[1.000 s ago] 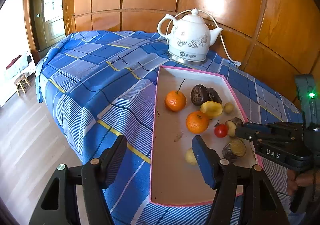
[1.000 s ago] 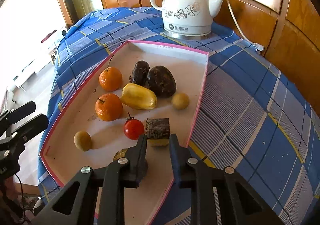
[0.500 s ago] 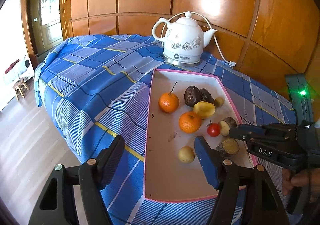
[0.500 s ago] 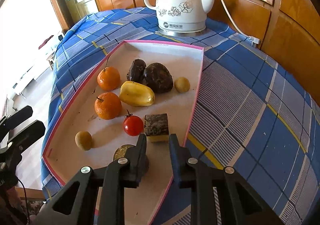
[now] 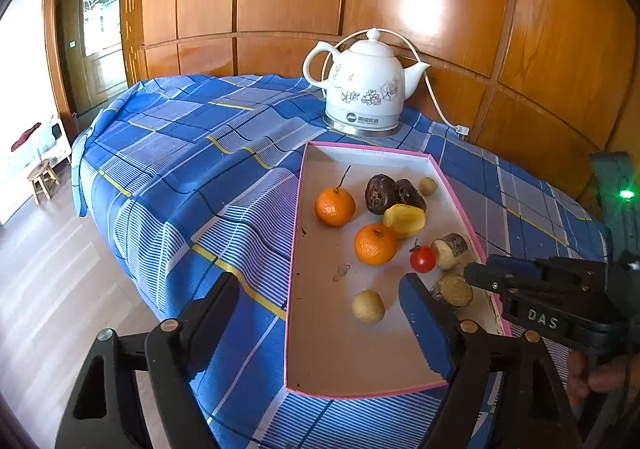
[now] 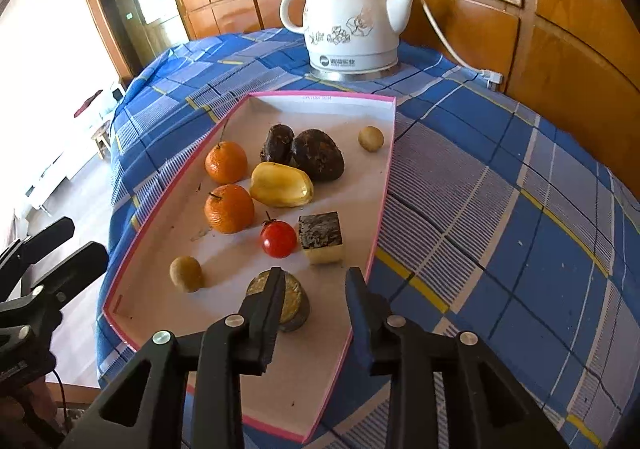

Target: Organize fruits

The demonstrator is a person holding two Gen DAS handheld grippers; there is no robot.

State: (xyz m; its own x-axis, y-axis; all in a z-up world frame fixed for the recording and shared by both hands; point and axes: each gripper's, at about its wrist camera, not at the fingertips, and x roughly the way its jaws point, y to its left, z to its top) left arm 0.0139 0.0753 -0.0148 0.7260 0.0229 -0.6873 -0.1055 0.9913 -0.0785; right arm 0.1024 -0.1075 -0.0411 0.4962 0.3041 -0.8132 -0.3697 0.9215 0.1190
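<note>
Right wrist view: right gripper (image 6: pixel 314 281) hangs over the pink-rimmed tray (image 6: pixel 384 185), jaws opening with nothing between them, the bark-topped chunk (image 6: pixel 322 237) lying free just ahead beside the cherry tomato (image 6: pixel 279 239); left gripper (image 5: pixel 320 313) is also opening wide, empty, over the tray's left rim

The left gripper (image 5: pixel 320 313) points down at a slant, its jaws opening wide with nothing pressed between them. The right gripper (image 6: pixel 314 291) also slants down; its jaws are opening, a clear gap between.
</note>
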